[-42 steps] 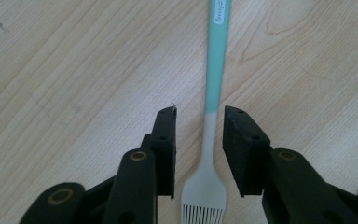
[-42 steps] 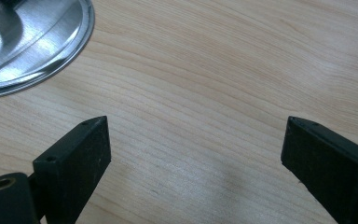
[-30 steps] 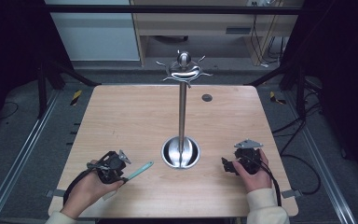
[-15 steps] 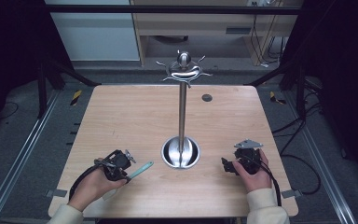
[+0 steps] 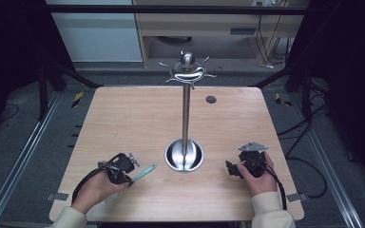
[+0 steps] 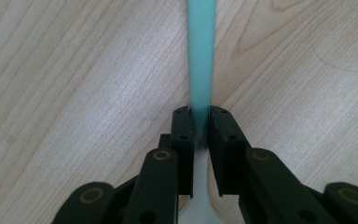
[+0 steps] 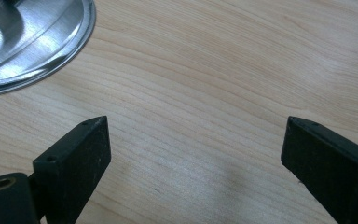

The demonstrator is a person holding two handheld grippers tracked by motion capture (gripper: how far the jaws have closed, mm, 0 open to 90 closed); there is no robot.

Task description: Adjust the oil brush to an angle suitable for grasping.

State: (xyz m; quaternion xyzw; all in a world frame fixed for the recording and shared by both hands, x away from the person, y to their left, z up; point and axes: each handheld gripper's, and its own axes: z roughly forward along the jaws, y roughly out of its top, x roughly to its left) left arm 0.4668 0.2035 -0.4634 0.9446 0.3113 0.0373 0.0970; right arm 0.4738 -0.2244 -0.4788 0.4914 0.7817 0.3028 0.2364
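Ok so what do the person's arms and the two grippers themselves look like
Both grippers are black, each with two flat rectangular jaws on linked arms with brass-coloured pivot pins. The right gripper carries a grey three-cornered plate on top. A black cable loops back from each, left gripper included. The person wears cream-coloured sleeves with ribbed cuffs.

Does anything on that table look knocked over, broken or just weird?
Nothing stands out. The metal stand is upright, the left gripper is closed on a teal-handled utensil, and the right gripper is open above bare table.
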